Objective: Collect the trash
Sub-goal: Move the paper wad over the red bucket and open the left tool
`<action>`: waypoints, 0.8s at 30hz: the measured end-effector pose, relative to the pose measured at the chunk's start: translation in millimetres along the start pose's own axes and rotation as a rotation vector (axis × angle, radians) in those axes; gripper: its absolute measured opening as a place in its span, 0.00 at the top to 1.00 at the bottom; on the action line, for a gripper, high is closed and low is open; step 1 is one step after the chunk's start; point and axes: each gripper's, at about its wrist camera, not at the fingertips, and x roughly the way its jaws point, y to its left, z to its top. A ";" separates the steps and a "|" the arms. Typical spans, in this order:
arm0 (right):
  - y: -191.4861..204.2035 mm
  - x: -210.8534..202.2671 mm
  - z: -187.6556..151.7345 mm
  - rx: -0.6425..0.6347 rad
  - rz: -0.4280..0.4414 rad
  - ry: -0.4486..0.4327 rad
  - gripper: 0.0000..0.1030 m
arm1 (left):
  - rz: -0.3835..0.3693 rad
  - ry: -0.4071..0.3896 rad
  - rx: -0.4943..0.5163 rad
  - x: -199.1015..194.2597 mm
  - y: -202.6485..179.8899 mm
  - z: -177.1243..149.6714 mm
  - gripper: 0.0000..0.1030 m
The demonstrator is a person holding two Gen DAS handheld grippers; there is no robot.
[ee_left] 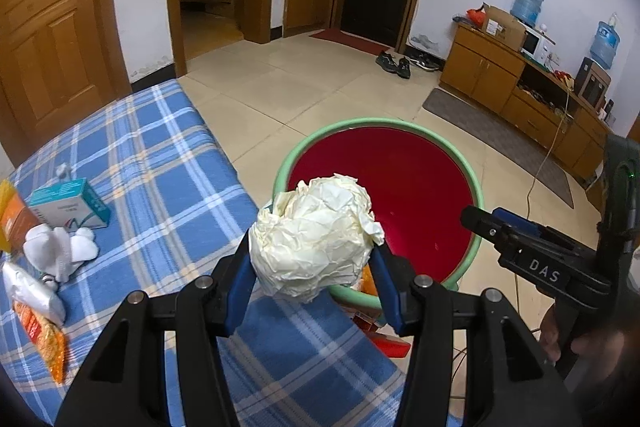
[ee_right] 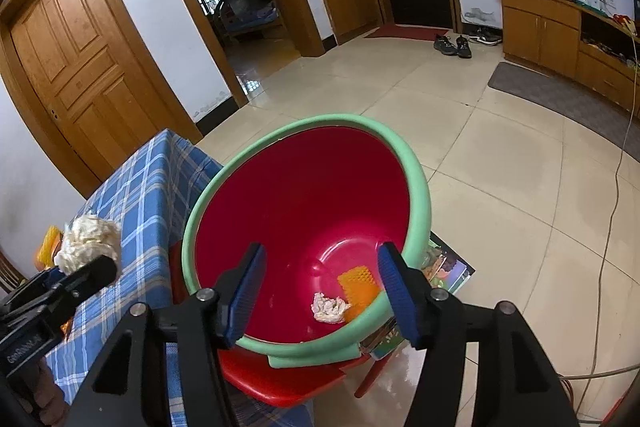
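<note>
Paper ball (ee_left: 316,239) clamped in left gripper (ee_left: 314,259) | right gripper (ee_right: 322,291) apart over bin (ee_right: 280,147)

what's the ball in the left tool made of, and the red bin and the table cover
Ball: crumpled paper, cream and matte, judging by its sharp creases and folds; it could be tissue-thin wrapping paper.
Red bin: probably moulded plastic, smooth with a soft sheen inside; the green rim looks like plastic too.
Table cover: woven cloth, blue plaid, matte, draping over the table edge.
</note>
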 end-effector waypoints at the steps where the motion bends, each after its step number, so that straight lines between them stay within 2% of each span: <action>1: -0.8 -0.9 0.1 0.000 0.000 -0.003 0.40 | -0.002 0.003 0.003 2.1 -1.2 0.1 0.48; 7: -5.3 -4.5 0.1 0.019 -0.001 -0.016 0.40 | -0.013 0.024 0.033 17.7 -11.9 6.7 0.47; 11: -6.3 -5.0 -1.1 0.027 -0.004 -0.020 0.39 | 0.003 0.027 0.038 25.1 -14.7 13.0 0.38; 16: -7.4 -8.5 -1.1 0.028 -0.008 -0.026 0.39 | 0.002 0.024 0.004 25.8 -11.7 14.4 0.31; 24: -7.4 -12.6 -2.6 0.028 -0.003 -0.031 0.37 | 0.001 0.015 -0.013 19.2 -8.8 14.1 0.31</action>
